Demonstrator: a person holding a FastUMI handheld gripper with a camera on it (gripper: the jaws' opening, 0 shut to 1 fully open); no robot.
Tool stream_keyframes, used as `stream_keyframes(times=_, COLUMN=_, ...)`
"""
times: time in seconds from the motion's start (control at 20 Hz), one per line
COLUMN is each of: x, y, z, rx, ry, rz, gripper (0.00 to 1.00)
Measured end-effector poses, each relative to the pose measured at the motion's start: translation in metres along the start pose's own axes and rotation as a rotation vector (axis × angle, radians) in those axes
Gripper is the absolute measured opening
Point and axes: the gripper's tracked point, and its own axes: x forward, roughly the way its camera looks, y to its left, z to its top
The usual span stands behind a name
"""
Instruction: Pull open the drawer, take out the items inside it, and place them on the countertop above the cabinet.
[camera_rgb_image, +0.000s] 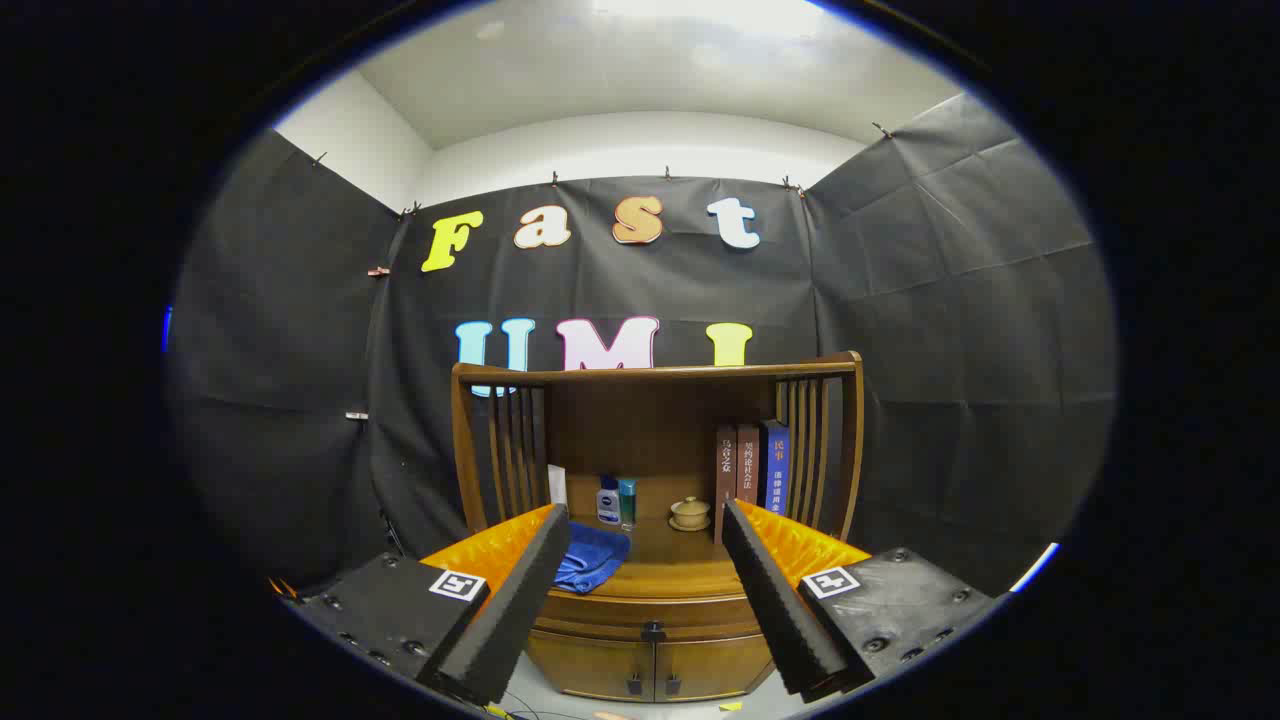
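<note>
Approaching wooden cabinet (655, 610), gripper (640, 590) spread wide, holding nothing. Drawer (640, 615) shut beneath countertop (680, 565), small knob (653, 632) ahead between fingers. Blue cloth (592, 558), lidded cup (690, 513), bottles (616, 500), books (752, 465) on counter. Next, likely: close in, pinch knob, pull straight back.

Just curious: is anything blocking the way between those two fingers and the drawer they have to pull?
Nothing visible does. The gripper is open and apart from the cabinet; between its fingers lies open space up to the drawer front. The blue cloth lies above, on the countertop.
</note>
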Motion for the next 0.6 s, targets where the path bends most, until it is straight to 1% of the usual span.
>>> stream_keyframes(times=0.6, x=-0.0015, y=-0.0047, z=0.0011, rx=-0.012, ry=-0.005, rz=-0.006, gripper=0.99)
